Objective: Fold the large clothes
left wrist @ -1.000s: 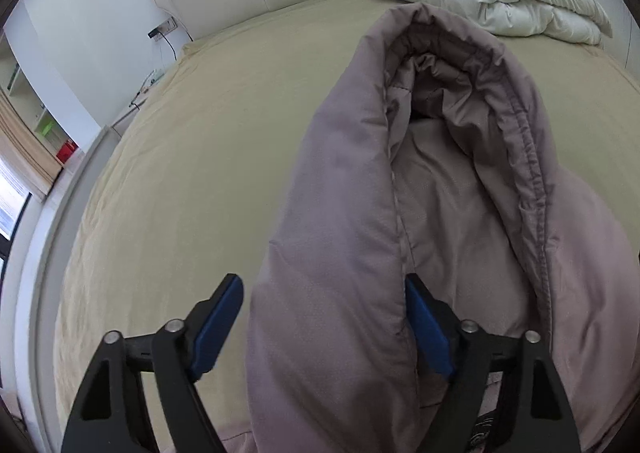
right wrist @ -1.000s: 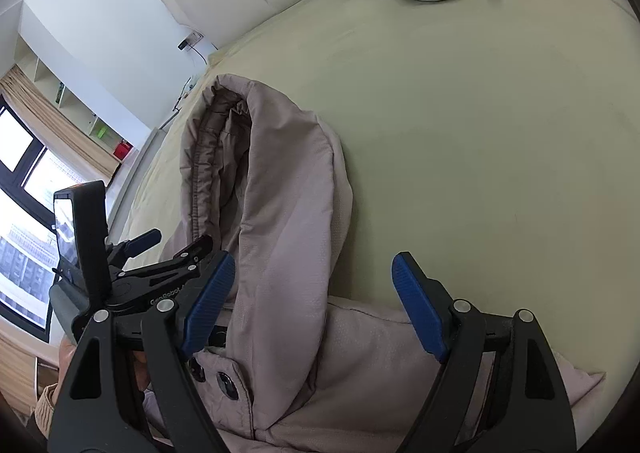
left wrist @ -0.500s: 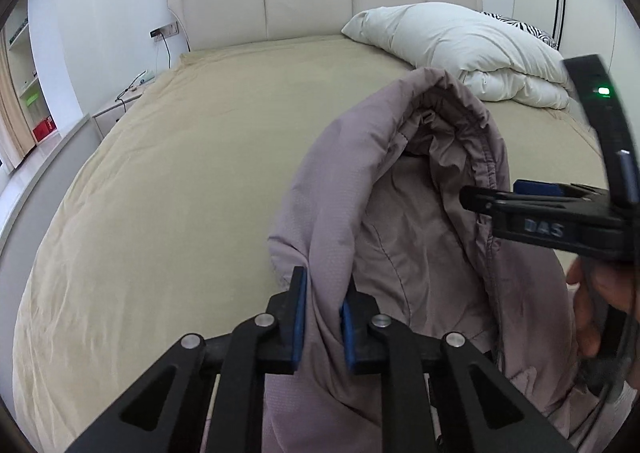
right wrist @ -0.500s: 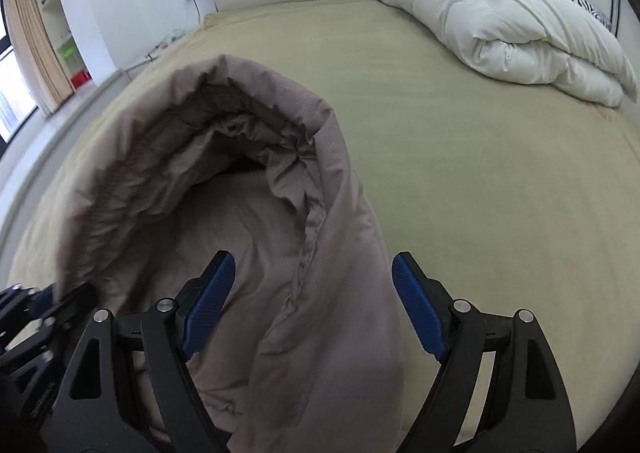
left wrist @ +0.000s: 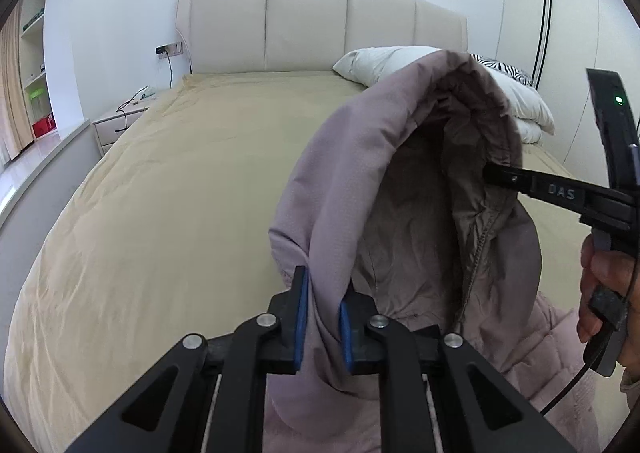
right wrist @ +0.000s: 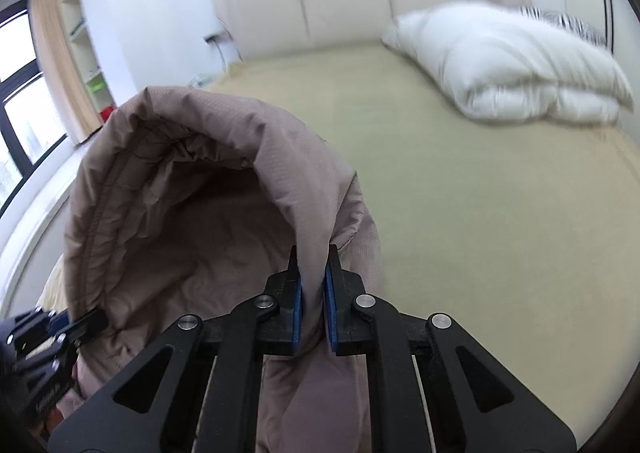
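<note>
A mauve padded hooded jacket (left wrist: 400,221) is held up above the bed, its hood opening facing the cameras. My left gripper (left wrist: 323,317) is shut on the hood's left edge. My right gripper (right wrist: 312,305) is shut on the hood's right edge; the jacket (right wrist: 192,213) fills the left of the right wrist view. The right gripper also shows in the left wrist view (left wrist: 492,175), clamped on the hood rim. The left gripper shows at the lower left of the right wrist view (right wrist: 94,320). The jacket's lower body is hidden.
A bed with a tan cover (left wrist: 180,193) and a cream padded headboard (left wrist: 304,25) lies ahead. A folded white duvet (right wrist: 512,65) sits at its far right. A nightstand (left wrist: 116,125) and shelves (left wrist: 34,65) stand left. Wardrobe doors (left wrist: 560,13) are right.
Both grippers went from open to shut on the hood's edges. The jacket has been lifted off the bed and both views have tilted up toward the headboard.
</note>
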Action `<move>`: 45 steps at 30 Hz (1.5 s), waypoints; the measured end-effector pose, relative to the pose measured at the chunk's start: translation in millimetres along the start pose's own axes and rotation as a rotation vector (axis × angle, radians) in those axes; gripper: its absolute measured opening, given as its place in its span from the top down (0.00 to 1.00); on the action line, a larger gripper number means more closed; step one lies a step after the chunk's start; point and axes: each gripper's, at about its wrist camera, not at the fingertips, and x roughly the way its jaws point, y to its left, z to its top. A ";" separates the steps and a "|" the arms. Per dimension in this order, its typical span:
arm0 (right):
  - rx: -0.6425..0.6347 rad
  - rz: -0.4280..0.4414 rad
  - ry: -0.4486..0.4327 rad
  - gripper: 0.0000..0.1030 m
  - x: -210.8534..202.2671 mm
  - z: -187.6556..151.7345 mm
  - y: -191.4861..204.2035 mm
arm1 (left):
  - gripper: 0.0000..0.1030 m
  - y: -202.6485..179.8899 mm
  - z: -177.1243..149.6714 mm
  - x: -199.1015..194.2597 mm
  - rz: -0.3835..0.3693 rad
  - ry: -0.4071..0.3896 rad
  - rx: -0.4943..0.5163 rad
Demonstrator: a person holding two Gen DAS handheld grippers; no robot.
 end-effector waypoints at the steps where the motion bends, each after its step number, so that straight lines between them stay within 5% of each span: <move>1: -0.010 0.006 -0.028 0.92 -21.5 -3.1 -1.3 | 0.86 3.5 -4.7 -13.1 -0.013 -0.011 -0.020; 9: -0.074 0.011 -0.177 0.92 -186.5 -101.0 1.2 | 0.87 19.2 -69.8 -105.9 -0.100 -0.026 -0.153; 14: -0.056 0.070 -0.043 0.92 -211.2 -206.3 12.0 | 0.91 38.6 -141.2 -113.3 -0.101 0.120 -0.305; 17: -0.067 0.030 0.061 0.92 -207.8 -264.4 16.2 | 0.91 57.1 -185.4 -112.0 -0.110 0.233 -0.426; 20: 0.003 0.054 0.113 0.92 -219.2 -298.6 2.9 | 0.91 69.8 -204.5 -136.3 -0.102 0.222 -0.470; 24: 0.109 0.063 0.069 0.91 -255.4 -303.8 -20.1 | 0.89 58.0 -176.2 -168.5 -0.089 0.132 -0.391; 26: 0.149 0.089 0.014 0.91 -262.4 -278.7 -34.8 | 0.84 38.7 -148.5 -178.9 -0.122 0.078 -0.320; 29: 0.155 0.123 -0.057 0.91 -279.3 -247.3 -29.7 | 0.63 -8.1 -100.3 -185.7 -0.136 0.002 -0.140; 30: 0.157 0.135 -0.070 0.91 -276.6 -232.6 -28.9 | 0.56 -24.8 -86.9 -181.3 -0.126 -0.014 -0.071; 33: 0.135 0.188 -0.093 0.91 -263.2 -200.2 -25.8 | 0.55 -50.3 -66.0 -141.3 -0.079 0.019 0.035; 39: 0.119 0.161 0.099 0.91 -170.4 -199.3 -3.6 | 0.55 -39.7 -107.1 -59.9 0.047 0.209 0.047; 42: 0.129 0.152 0.230 0.92 -114.1 -230.4 0.1 | 0.55 -30.5 -133.3 -43.1 0.063 0.189 0.091; 45: 0.073 0.132 0.189 0.92 -102.6 -248.2 5.1 | 0.54 -33.7 -146.0 -32.6 0.085 0.174 0.131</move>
